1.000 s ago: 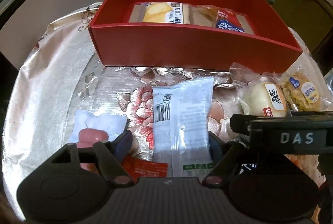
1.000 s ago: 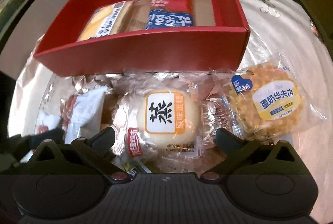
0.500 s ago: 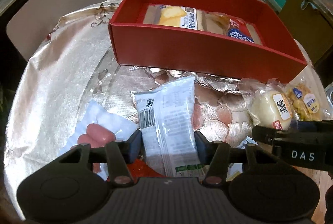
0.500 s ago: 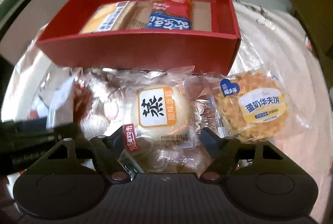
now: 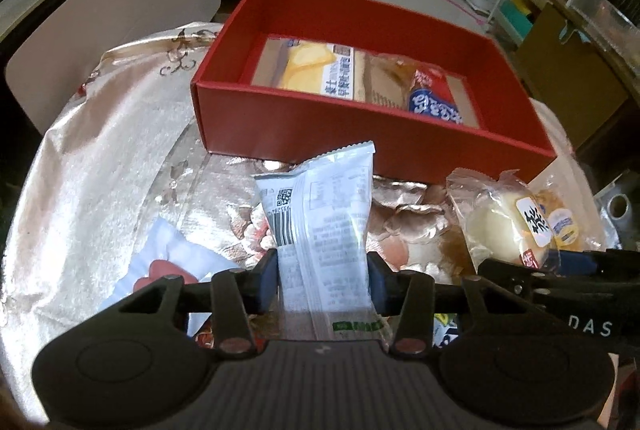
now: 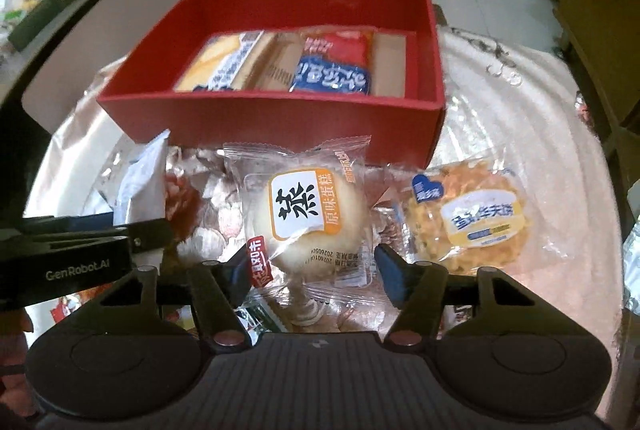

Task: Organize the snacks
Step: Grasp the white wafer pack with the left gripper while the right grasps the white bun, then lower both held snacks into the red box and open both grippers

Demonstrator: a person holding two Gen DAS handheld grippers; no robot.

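Note:
A red box [image 5: 360,138] stands at the back of the table, with a yellow-printed packet [image 5: 316,70] and a red-and-blue packet [image 6: 336,66] lying inside. My left gripper [image 5: 323,282] is shut on a white packet with a barcode [image 5: 320,214], which stands up in front of the box wall. The jaws of my right gripper [image 6: 314,270] are closing, and the pads press the wrapper of a round steamed-cake packet [image 6: 308,218] held between them, just in front of the box.
A waffle snack packet [image 6: 468,214] lies right of the cake. At the left, a sausage packet [image 5: 172,262] rests on the shiny floral tablecloth [image 5: 100,170]. More wrappers lie under both grippers. Shelves, a cardboard box and a counter surround the table.
Both grippers went from wide open to closed on their packets. The white packet has tipped up off the cloth. The cake packet has risen slightly with the right gripper.

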